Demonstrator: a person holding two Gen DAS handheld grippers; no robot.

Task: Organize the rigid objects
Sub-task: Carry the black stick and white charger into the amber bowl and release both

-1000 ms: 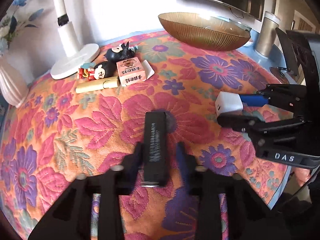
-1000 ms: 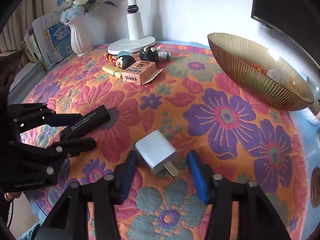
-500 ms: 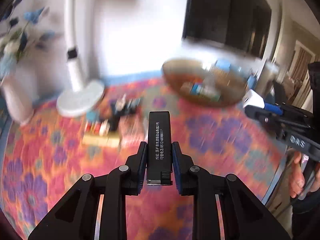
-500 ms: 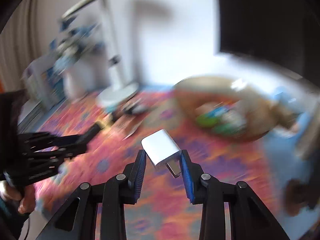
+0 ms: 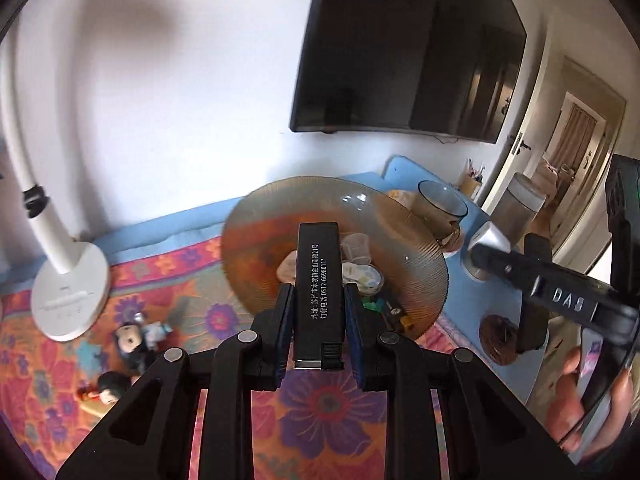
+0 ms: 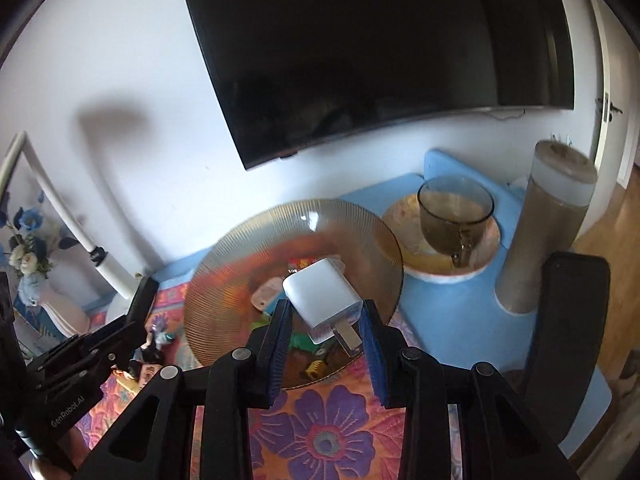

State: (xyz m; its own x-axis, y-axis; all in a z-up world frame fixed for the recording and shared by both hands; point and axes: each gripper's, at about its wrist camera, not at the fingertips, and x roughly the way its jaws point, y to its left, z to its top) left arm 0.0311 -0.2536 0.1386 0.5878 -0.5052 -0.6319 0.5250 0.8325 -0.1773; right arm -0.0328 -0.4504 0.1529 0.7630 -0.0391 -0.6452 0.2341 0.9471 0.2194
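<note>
My left gripper [image 5: 319,300] is shut on a black lighter [image 5: 319,276] with white print, held in the air in front of the amber glass bowl [image 5: 256,240]. My right gripper [image 6: 325,316] is shut on a white charger plug [image 6: 322,298], prongs toward me, raised over the same bowl [image 6: 224,264]. Several small items lie inside the bowl. In the left wrist view the right gripper [image 5: 486,246] comes in from the right with the plug [image 5: 489,236] at its tip. The left gripper's body [image 6: 84,356] shows at the left of the right wrist view.
A floral cloth [image 6: 324,432] covers the table. Small figurines [image 5: 136,340] lie near the white lamp base [image 5: 68,292]. A glass cup [image 6: 454,212] on a plate, a tall canister [image 6: 544,224] and a vase of flowers [image 6: 28,264] stand around. A dark screen [image 6: 360,52] hangs on the wall.
Both grippers closed on their objects, lifted them off the cloth and carried them up toward the bowl. The lighter and plug now hang over the bowl instead of lying on the table.
</note>
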